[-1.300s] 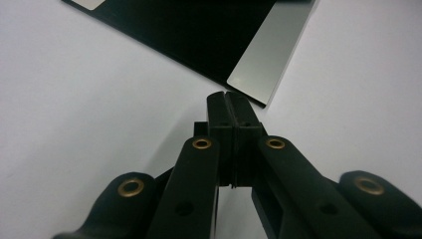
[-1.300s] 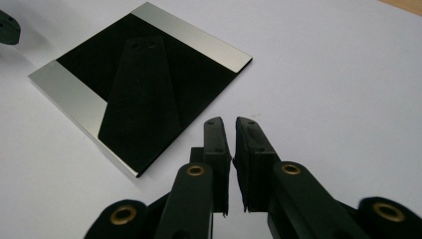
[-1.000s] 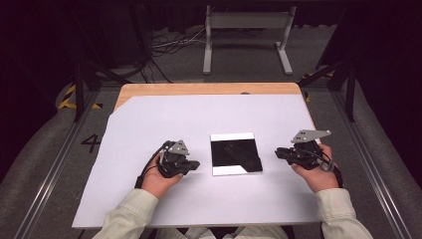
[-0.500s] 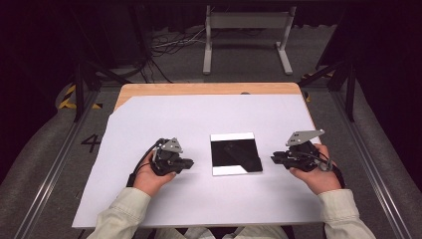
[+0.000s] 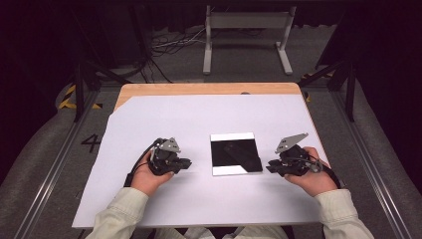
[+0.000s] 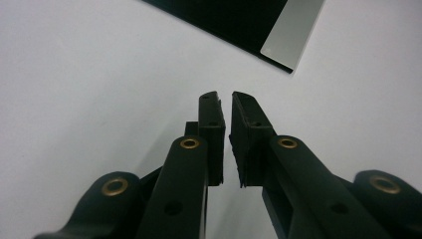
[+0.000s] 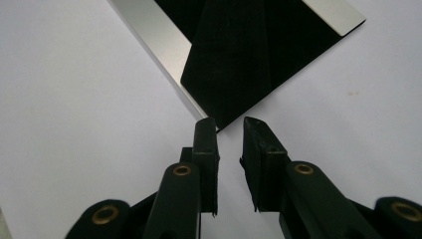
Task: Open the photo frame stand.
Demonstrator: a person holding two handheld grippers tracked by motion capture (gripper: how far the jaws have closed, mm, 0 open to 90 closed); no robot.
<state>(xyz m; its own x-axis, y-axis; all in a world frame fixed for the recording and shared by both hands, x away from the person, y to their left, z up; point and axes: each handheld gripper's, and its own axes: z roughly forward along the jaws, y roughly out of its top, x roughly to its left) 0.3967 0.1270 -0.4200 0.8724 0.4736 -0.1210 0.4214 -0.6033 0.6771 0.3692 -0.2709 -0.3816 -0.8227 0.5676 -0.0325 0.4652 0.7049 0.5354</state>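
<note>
Grasp not yet begun: flat, glossy black square panel (image 5: 235, 154) with pale edge strips lies untouched at tabletop (image 5: 199, 119) centre, left gripper (image 5: 185, 164) at its 9 o'clock, right gripper (image 5: 270, 168) at 3 o'clock (fingers of both just opening, slightly spread, nothing between).

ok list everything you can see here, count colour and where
square panel: 1, glossy black with pale bands on its far and near edges, flat on the sheet between the two grippers
sheet: 1, white, covering most of the table
table: 1, wood, its far edge bare beyond the sheet
stand: 1, pale grey, on the floor beyond the table
cables: several, dark and light, on the floor at far left
left gripper: 1, black, left of the panel, fingers slightly parted, nothing between them
right gripper: 1, black, right of the panel, fingers slightly parted, nothing between them
sleeves: 2, pale, at the near edge
</note>
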